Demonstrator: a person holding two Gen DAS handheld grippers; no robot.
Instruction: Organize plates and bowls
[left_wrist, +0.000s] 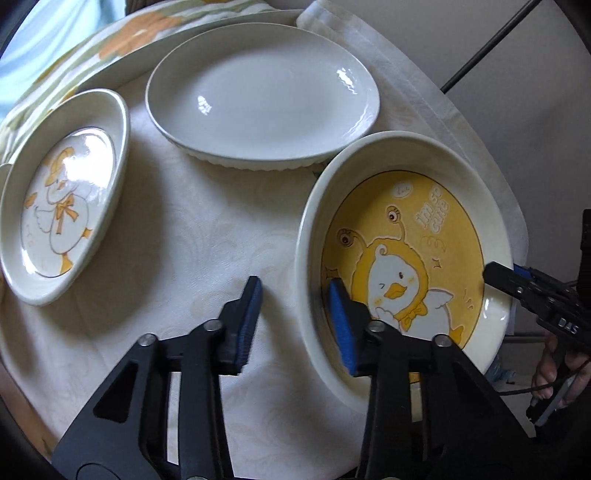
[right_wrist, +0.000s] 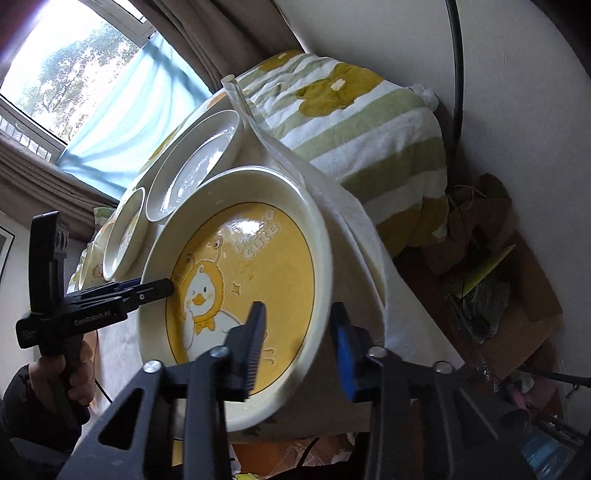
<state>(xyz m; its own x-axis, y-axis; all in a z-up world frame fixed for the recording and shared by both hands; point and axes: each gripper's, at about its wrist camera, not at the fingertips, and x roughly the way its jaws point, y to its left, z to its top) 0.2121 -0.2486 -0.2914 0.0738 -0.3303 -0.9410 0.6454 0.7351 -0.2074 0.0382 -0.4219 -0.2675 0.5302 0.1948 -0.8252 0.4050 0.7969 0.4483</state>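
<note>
A white tablecloth (left_wrist: 192, 236) with a faint leafy pattern covers the table and hangs down over its side. Behind it lies a soft blanket (right_wrist: 354, 122) with green and white stripes and big yellow flowers. A window (right_wrist: 62, 70) shows trees outside, with a light blue curtain (right_wrist: 136, 110) and a brown curtain (right_wrist: 207, 40) beside it. Down on the floor sit brown cardboard boxes (right_wrist: 517, 280). A black cable (right_wrist: 458, 55) runs up the wall.
</note>
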